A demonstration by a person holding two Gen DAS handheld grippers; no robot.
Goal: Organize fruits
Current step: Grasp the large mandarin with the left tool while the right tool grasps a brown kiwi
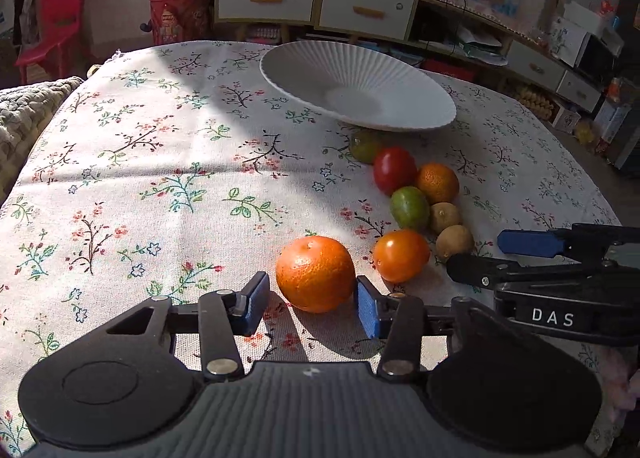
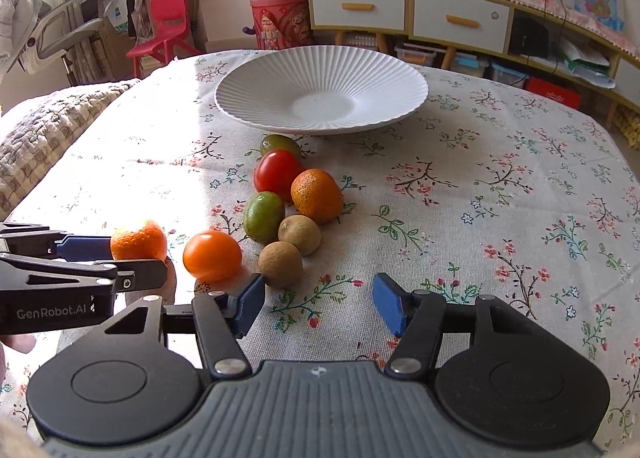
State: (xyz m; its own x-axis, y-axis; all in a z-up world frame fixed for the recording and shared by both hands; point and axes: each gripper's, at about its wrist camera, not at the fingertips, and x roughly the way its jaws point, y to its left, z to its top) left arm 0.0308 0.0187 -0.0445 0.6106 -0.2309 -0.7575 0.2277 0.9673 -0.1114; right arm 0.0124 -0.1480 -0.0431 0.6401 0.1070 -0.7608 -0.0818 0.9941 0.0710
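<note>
A mandarin (image 1: 315, 273) lies on the floral tablecloth between the open fingers of my left gripper (image 1: 314, 304); the right pad is close to it, the left pad apart. It also shows in the right wrist view (image 2: 138, 240). An orange tomato (image 1: 401, 255) lies beside it. A row of fruit leads to the white ribbed plate (image 2: 324, 70): two brown kiwis (image 2: 290, 252), a green fruit (image 2: 264, 216), a small orange (image 2: 317, 195), a red tomato (image 2: 277, 173) and a dark green fruit (image 2: 280, 146). My right gripper (image 2: 318, 308) is open and empty, just in front of the nearer kiwi.
The plate holds nothing and stands at the far side of the table (image 2: 500, 186). A quilted cushion (image 2: 44, 134) lies at the left table edge. A red chair (image 2: 166, 32) and shelves with drawers (image 2: 400, 10) stand beyond the table.
</note>
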